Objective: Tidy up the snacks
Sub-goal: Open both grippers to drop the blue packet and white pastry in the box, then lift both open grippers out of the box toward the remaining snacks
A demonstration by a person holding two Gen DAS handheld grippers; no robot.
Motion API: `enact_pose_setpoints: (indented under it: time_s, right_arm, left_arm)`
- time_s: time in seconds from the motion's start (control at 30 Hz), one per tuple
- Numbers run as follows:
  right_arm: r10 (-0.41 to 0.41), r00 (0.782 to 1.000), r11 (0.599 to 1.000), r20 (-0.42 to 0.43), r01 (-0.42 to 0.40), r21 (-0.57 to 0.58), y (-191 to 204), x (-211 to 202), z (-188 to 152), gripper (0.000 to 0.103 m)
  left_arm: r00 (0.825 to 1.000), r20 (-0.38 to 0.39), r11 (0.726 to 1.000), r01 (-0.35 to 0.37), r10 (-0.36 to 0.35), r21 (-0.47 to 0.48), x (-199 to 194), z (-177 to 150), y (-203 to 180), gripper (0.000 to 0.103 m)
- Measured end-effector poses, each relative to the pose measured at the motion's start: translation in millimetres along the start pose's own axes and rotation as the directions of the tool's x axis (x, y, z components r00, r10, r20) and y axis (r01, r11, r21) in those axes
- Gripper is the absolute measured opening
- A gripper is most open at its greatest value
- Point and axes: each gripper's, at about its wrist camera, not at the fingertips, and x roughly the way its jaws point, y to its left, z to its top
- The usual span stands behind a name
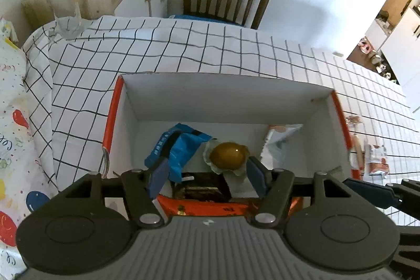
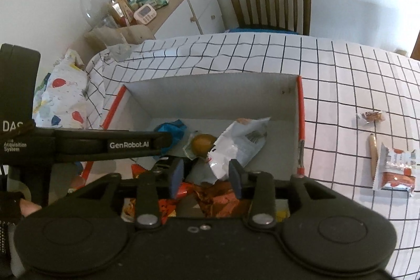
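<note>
Both hand-held grippers hover over the open cardboard box (image 1: 131,106), jaws apart and empty. Remaining snack packets (image 2: 396,167) lie on the desk (image 2: 341,75), right of the box, nearer the right hand-held gripper (image 2: 206,175); left hand-held gripper (image 1: 206,175) farther.

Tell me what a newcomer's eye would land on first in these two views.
Probably the white box with red edges on the gridded tablecloth, holding a blue packet, a round brown snack in clear wrap and a white pouch. Both the left hand-held gripper and right hand-held gripper hover open over it. A few packets wait on the cloth to the box's right.
</note>
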Motion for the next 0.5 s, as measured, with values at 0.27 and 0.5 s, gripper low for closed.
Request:
enact_pose_setpoints:
  time_s: [0.27, 0.5]
  right_arm:
    - [-0.001, 0.999, 1.000, 0.041, 0.001, -0.003, -3.6, -32.3, -11.1, 0.059]
    - [0.018, 0.997, 1.000, 0.073, -0.019, 0.001, -6.4, -61.1, -20.5, 0.070]
  left_arm:
    - [0.999, 0.050, 0.999, 0.015, -0.017, 0.030, -31.6, -9.3, -12.5, 0.065]
    - [0.996, 0.080, 0.998, 0.037, -0.041, 0.049, -56.0, -19.7, -25.8, 0.065]
